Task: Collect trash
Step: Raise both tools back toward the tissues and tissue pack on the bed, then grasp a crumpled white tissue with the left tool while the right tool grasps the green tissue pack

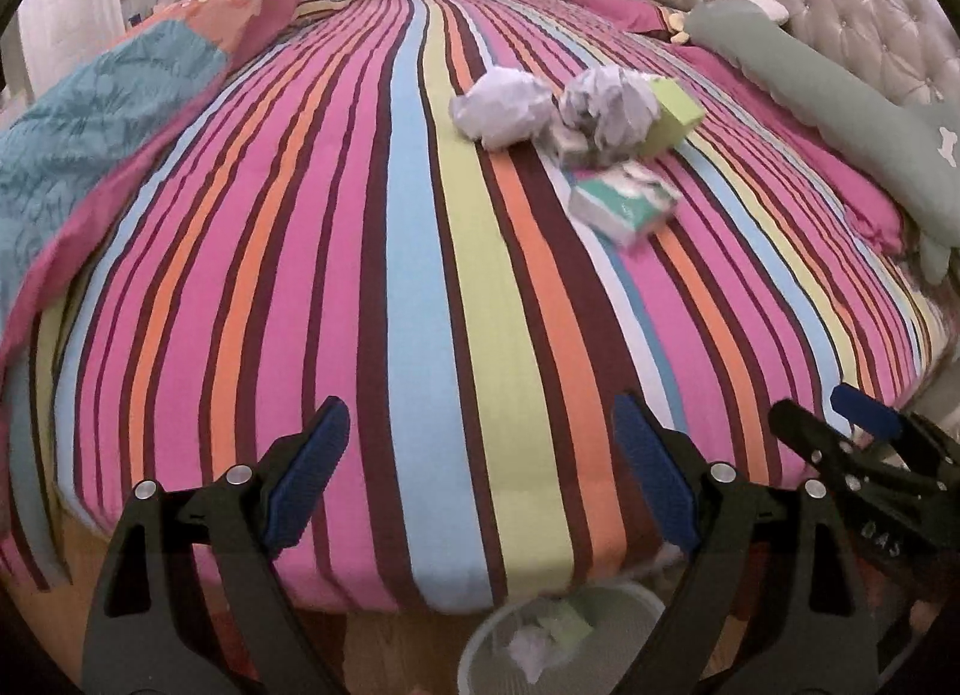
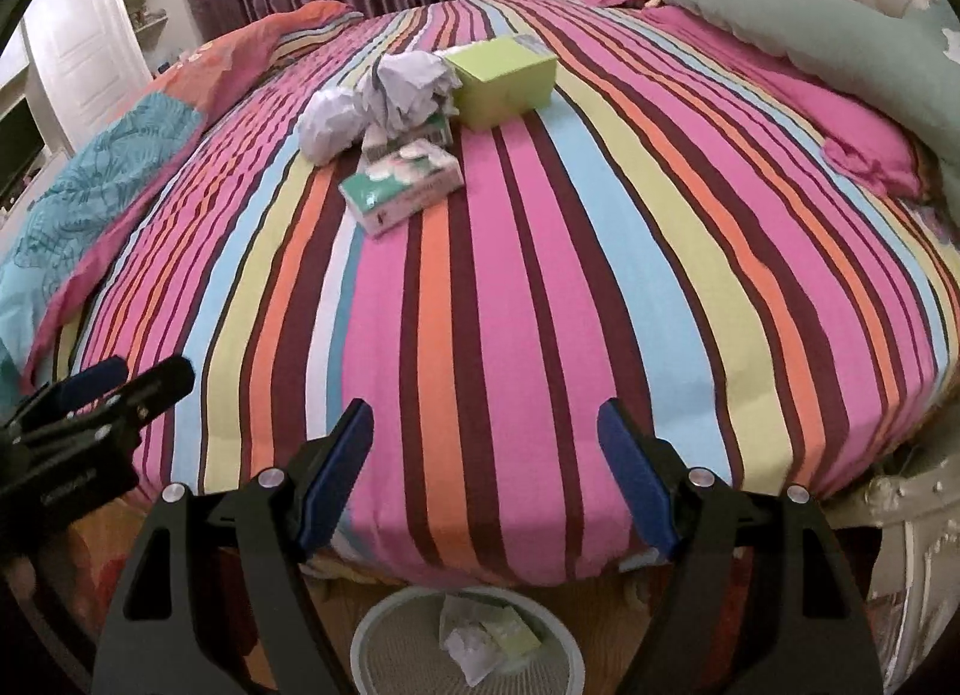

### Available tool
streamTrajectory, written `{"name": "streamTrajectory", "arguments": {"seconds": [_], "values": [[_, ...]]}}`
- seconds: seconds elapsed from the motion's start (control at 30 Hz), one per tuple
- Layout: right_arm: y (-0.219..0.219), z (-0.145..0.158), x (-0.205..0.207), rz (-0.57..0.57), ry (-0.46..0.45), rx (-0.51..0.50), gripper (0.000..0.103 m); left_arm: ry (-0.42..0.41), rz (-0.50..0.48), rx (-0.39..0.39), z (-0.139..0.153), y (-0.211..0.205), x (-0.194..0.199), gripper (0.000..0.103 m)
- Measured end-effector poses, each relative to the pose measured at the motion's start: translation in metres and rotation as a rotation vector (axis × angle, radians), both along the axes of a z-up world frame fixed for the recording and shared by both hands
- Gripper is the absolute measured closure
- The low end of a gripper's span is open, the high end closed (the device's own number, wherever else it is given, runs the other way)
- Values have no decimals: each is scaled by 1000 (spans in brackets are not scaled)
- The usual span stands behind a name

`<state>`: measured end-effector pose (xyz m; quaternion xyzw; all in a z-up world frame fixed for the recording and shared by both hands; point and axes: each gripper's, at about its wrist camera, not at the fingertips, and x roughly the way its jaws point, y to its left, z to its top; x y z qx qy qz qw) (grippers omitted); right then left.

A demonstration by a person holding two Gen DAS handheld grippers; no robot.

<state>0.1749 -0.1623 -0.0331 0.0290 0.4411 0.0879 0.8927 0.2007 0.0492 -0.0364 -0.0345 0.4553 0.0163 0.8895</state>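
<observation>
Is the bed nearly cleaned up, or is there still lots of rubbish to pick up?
Some is done: crumpled paper and a green scrap lie in the pale mesh wastebasket. Nothing is in hand; the left gripper and right gripper are open and empty. Left on the striped bed: two crumpled white paper balls, a lime-green box, a teal-and-white tissue packet.

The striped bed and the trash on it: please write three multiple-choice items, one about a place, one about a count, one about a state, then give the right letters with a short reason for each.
1. Where is the wastebasket?
A. on the bed
B. on the floor at the bed's near edge
C. beside the headboard

2. How many crumpled paper balls lie on the bed?
A. two
B. four
C. none

3. What is the state of the right gripper?
A. shut on a paper ball
B. shut on the green box
C. open and empty

Answers:
1 B: it stands below the mattress edge.
2 A: one paper ball lies beside a larger paper ball, near the green box.
3 C: only bedsheet shows between its fingers.
</observation>
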Motion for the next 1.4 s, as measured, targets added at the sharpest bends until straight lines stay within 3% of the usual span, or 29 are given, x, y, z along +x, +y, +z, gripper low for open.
{"name": "streamTrajectory", "arguments": {"seconds": [0.33,0.63,0.73,0.83,1.07,1.4], "values": [[19,11,48,79,-35,-27,30,7,11,-28,2,17,70,16],[37,5,80,230,-19,-39,30,-21,-88,-10,11,21,133,16],[37,4,91,236,-7,-32,30,-28,-119,-18,14,20,152,16],[38,3,101,236,9,-3,30,-19,-157,-75,15,18,169,16],[49,3,116,278,17,15,30,-22,-175,-116,17,9,204,16],[54,-3,134,286,31,1,30,44,-148,-100,-1,10,242,16]]}}
